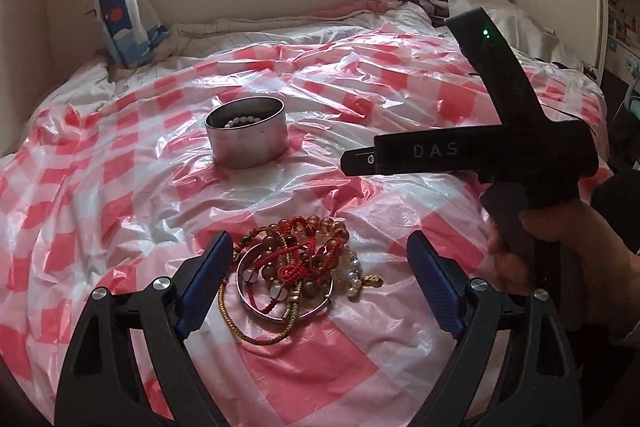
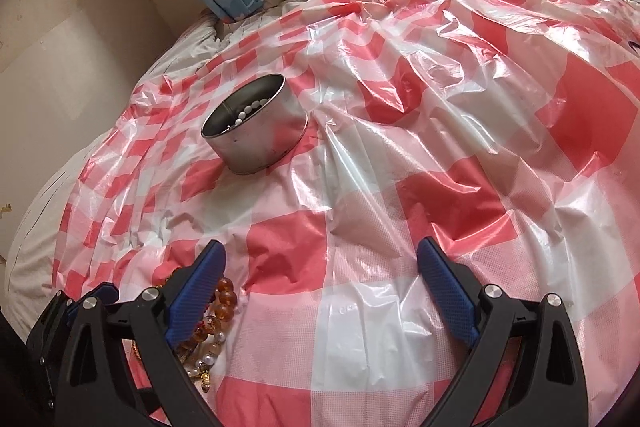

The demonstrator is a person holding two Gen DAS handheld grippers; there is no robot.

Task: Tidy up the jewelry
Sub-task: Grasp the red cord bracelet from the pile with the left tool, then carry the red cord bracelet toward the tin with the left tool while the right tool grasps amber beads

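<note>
Both grippers, left gripper (image 1: 320, 279) and right gripper (image 2: 320, 283), fingers wide and empty; jewelry pile (image 1: 296, 263) at six o'clock from the tin (image 1: 246, 131) on the bed's plastic sheet (image 1: 400, 367): light, slithery, tangle-prone, best pinched across the stiff silver bangle (image 1: 256, 303).
</note>
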